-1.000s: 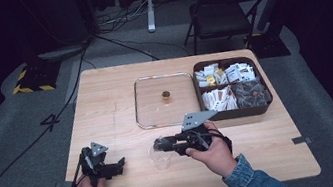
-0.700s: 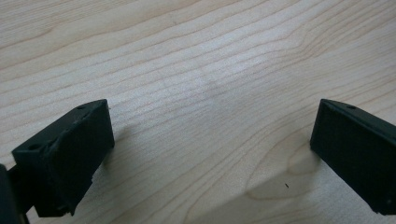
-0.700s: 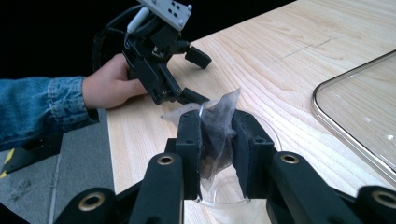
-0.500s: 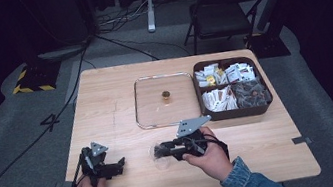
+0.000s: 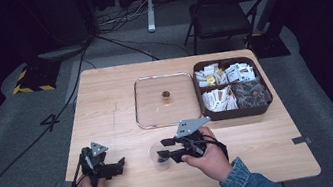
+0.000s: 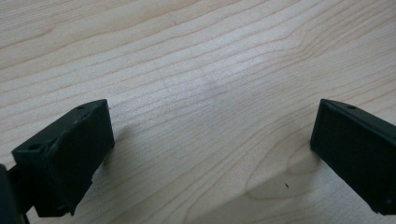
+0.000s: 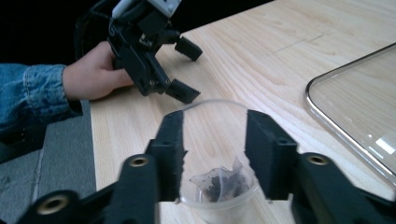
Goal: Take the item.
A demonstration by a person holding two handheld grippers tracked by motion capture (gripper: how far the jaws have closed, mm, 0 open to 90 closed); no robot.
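One clear cup (image 7: 219,154) holding one tea bag (image 7: 218,183), clamped by the right tool (image 7: 215,140), left tool (image 6: 210,154) spread apart on the desk (image 5: 105,103), one glass lid (image 5: 164,100), one divided box (image 5: 232,88).

The high view is dim overall: the wooden table (image 5: 106,108) is lit from above while the floor and background toward twelve o'clock sink into near black. The picture is soft and low in detail. In the left gripper view, bright even light falls on the wood grain, with soft shadows under both jaws toward six o'clock. In the right gripper view, the near jaws at six o'clock are blurred, and the glass lid (image 7: 359,112) carries pale glare at four o'clock.
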